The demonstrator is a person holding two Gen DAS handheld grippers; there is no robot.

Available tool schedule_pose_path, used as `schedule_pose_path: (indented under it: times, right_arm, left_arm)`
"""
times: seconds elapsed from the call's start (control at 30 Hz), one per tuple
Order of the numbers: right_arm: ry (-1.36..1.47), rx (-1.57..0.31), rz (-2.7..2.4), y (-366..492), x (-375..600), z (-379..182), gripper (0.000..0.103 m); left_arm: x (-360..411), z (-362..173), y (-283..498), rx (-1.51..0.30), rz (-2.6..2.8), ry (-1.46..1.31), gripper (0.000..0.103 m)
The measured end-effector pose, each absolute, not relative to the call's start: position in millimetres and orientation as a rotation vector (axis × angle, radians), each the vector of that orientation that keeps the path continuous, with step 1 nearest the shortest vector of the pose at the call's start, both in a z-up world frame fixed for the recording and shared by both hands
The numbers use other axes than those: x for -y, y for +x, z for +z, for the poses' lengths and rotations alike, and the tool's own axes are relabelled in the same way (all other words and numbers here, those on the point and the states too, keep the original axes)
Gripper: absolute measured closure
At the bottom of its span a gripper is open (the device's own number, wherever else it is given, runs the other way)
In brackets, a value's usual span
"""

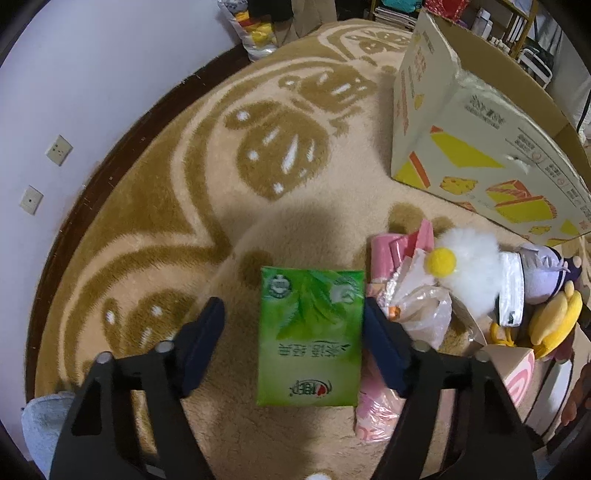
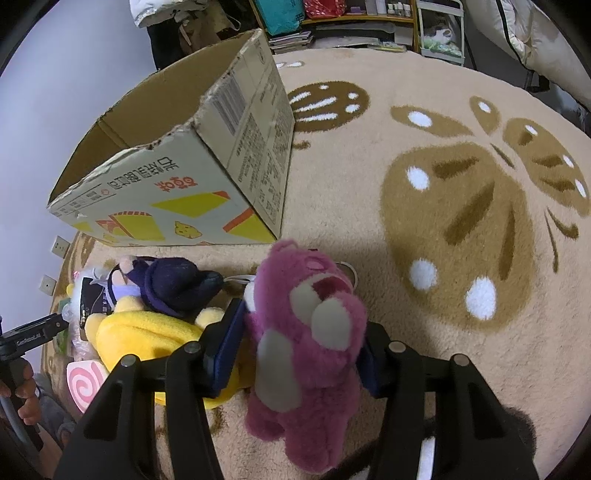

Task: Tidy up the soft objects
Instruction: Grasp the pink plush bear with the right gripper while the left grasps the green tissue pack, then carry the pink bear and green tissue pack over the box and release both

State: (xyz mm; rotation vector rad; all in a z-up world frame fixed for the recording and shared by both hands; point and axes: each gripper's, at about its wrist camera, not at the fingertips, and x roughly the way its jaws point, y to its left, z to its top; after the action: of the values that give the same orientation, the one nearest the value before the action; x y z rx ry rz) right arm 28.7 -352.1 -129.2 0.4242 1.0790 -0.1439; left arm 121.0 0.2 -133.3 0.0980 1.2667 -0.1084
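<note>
A green tissue pack (image 1: 310, 336) lies on the beige rug between the fingers of my left gripper (image 1: 293, 325); the jaws are open, the right finger close to the pack's edge, the left one apart from it. My right gripper (image 2: 299, 339) is shut on a pink plush bear (image 2: 306, 350) and holds it over the rug. A pile of soft things lies beside: pink packets (image 1: 384, 254), a white fluffy plush (image 1: 472, 266), a yellow plush (image 2: 147, 332), a dark purple plush (image 2: 173, 288). An open cardboard box (image 2: 207, 184) stands behind the pile; it also shows in the left wrist view (image 1: 461, 122).
A round beige and brown rug (image 2: 443, 221) covers the floor. A pink swirl toy (image 2: 83, 384) lies by the pile. A white wall with sockets (image 1: 59, 149) lies to the left. Shelves and bags (image 2: 332, 22) stand past the rug's far edge.
</note>
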Motion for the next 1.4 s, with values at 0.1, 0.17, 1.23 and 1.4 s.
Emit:
schedule_pose_path:
  times: [0.1,0.17,1.23,1.4]
  right_arm:
    - [0.409,-1.066,-0.140,28,351,-127,0.047]
    - [0.402,-1.052,-0.138,28,350,-123,0.047]
    - [0.360,-0.459,-0.108,-22,342,31,0.049]
    - [0.331,-0.457,-0.102,-1,341,32,0.049]
  left_arm:
    - [3,-138,122,-1.297,-0.131,0.097,0.051]
    - [6,-138,121,-1.286,-0.125,0.109,0.051]
    - [20,47,52,-0.503,-0.105,0.147,0.051]
    - [28,53,69,-0.483,-0.102,0.130,0.051]
